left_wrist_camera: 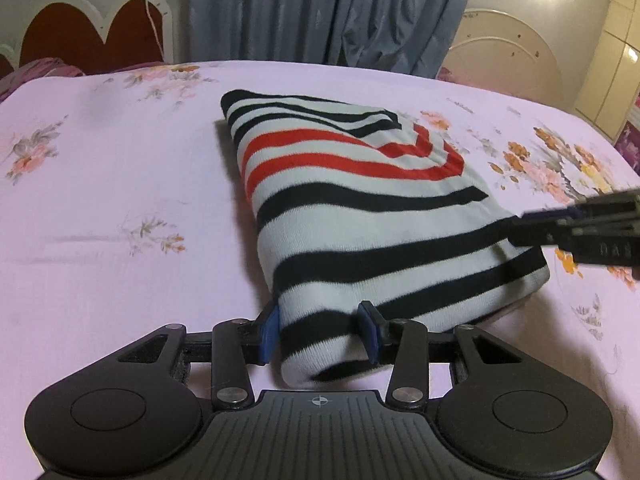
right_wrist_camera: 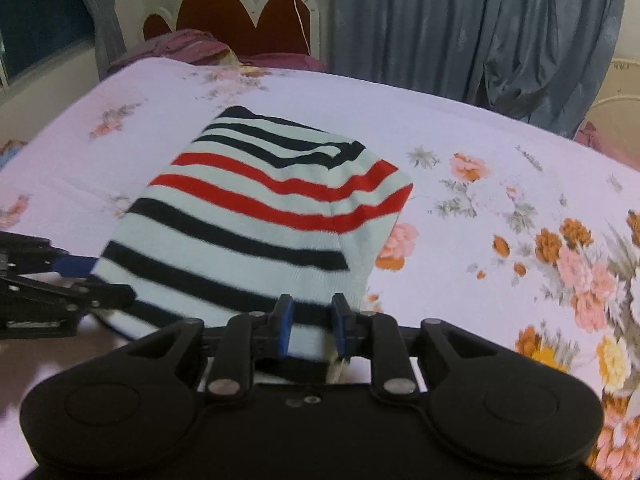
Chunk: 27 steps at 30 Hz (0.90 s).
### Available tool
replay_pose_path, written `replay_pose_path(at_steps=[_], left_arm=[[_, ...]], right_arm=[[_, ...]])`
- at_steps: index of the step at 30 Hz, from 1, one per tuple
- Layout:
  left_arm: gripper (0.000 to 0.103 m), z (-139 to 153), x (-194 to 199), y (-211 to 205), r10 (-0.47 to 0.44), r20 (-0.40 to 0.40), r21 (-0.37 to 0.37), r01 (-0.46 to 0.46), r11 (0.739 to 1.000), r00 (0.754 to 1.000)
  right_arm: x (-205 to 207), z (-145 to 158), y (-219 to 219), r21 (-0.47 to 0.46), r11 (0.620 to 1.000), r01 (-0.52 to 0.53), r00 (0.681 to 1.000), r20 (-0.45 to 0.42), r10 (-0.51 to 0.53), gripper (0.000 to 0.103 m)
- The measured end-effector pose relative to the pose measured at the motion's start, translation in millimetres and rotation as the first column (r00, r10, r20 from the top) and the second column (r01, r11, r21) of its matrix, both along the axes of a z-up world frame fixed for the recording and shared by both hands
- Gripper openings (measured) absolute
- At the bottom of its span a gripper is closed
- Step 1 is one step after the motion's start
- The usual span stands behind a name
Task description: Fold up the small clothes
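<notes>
A folded knitted garment with white, black and red stripes [left_wrist_camera: 360, 200] lies on a pale lilac bedsheet printed with pink and orange flowers [left_wrist_camera: 100, 184], roughly in the middle of the bed. It is already doubled into a thick, rounded block, with the red stripes across its upper middle and black ones above and below.

The left gripper [left_wrist_camera: 320, 332], black with blue pads, has the near left corner of the garment between its fingers. The blue pads sit against the two sides of a rolled fold, so it is clamped on the cloth. The right gripper [right_wrist_camera: 312, 326], of the same make, is closed on the garment's near right edge, its blue pads pinching a narrow bit of white and black knit. In the left wrist view, the right gripper's black fingers reach in from the right edge and meet the garment's side.

Beyond the bed hang grey-blue curtains [left_wrist_camera: 320, 12]. A white headboard with dark red scalloped panels [right_wrist_camera: 240, 16] stands at the far end, with a crumpled maroon pillow [right_wrist_camera: 188, 48] lying just in front of it.
</notes>
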State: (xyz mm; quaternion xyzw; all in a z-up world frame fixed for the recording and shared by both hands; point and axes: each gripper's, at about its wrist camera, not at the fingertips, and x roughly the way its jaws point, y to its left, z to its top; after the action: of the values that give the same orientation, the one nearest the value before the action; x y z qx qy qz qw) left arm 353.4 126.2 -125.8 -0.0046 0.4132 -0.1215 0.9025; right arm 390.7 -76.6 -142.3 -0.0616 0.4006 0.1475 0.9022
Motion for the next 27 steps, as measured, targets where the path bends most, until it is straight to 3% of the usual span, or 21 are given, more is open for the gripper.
replay_pose_path(at_steps=[5, 10, 24, 25, 26, 27], left_arm=[[0.042, -5.7, -2.7, -4.0, 0.032, -0.002, 0.009, -0.032, 0.999, 0.999], [0.042, -10.8, -0.2, -4.8, 0.061, -0.01, 0.008, -0.061, 0.998, 0.998], [0.042, -4.5, -7.1, -14.6, 0.109, -0.003, 0.055, -0.109, 0.993, 0.994], [0.048, -2.5, -9.5, -14.4, 0.117, 0.003, 0.055, -0.117, 0.992, 0.993], [0.069, 0.3, -14.7, -14.6, 0.129, 0.017, 0.061, -0.13, 0.99, 0.992], [0.082, 3.8, -22.2, -15.3, 0.148, 0.043, 0.077, -0.151, 0.985, 0.988]], right_arm=[[4.6, -28.0, -2.7, -0.032, 0.999, 0.011, 0.998, -0.057, -0.013, 0.019], [7.6, -39.5, -13.7, 0.035, 0.998, 0.048, 0.996, -0.081, -0.045, 0.024], [8.6, -36.1, -14.3, 0.033, 0.998, 0.052, 0.993, -0.107, -0.048, 0.024], [5.8, -33.0, -14.7, 0.034, 0.998, 0.054, 0.993, -0.104, -0.05, 0.024], [1.9, -29.2, -15.8, 0.04, 0.997, 0.06, 0.994, -0.094, -0.056, 0.025], [-3.3, -25.0, -18.1, 0.05, 0.996, 0.076, 0.994, -0.08, -0.072, 0.033]])
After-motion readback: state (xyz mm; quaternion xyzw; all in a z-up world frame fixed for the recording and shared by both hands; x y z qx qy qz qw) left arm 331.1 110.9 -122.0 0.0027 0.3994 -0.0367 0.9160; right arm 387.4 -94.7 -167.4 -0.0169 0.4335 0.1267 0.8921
